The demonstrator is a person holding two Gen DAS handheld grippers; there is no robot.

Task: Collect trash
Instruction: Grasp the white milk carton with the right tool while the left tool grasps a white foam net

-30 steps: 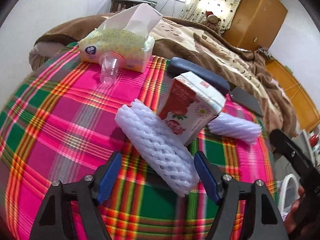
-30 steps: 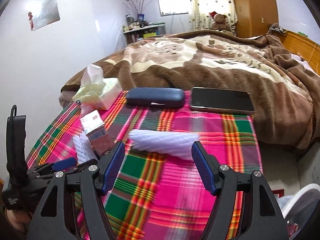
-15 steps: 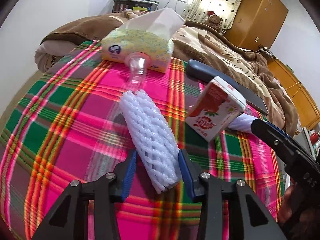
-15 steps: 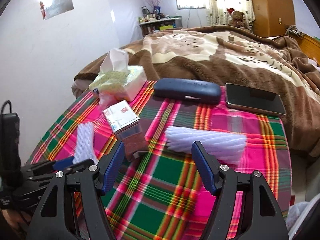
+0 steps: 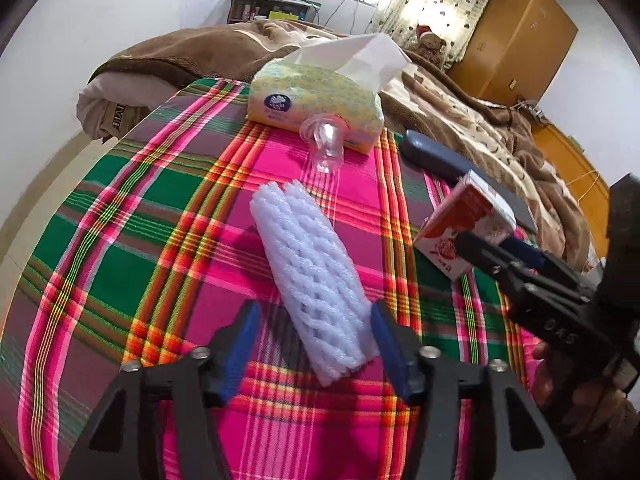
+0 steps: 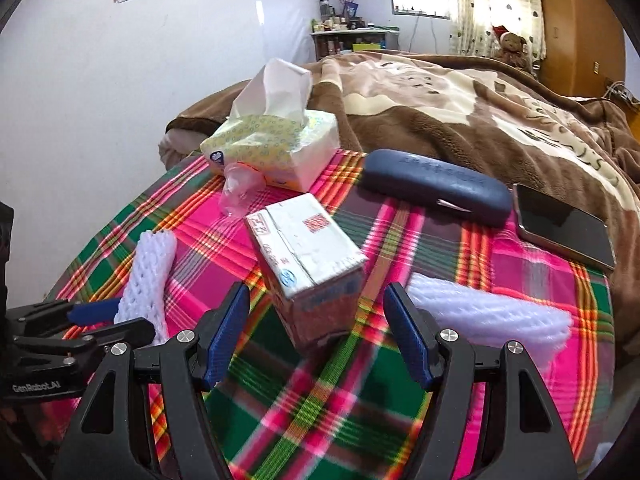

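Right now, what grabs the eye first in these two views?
The loud pink-and-green plaid cloth under everything. In the left view a white foam net lies between the open left gripper, whose jaws have just been opening. In the right view a carton stands between the open right gripper, tissue box behind.

A pink, green and orange plaid cloth (image 5: 160,208) covers the bench. Between the left jaws lies a white foam net sleeve (image 5: 312,276); beyond it sits a yellow-patterned tissue pack (image 5: 312,100). Between the right jaws stands a red-and-white carton (image 6: 312,252); beyond it lies a dark blue case (image 6: 436,184).
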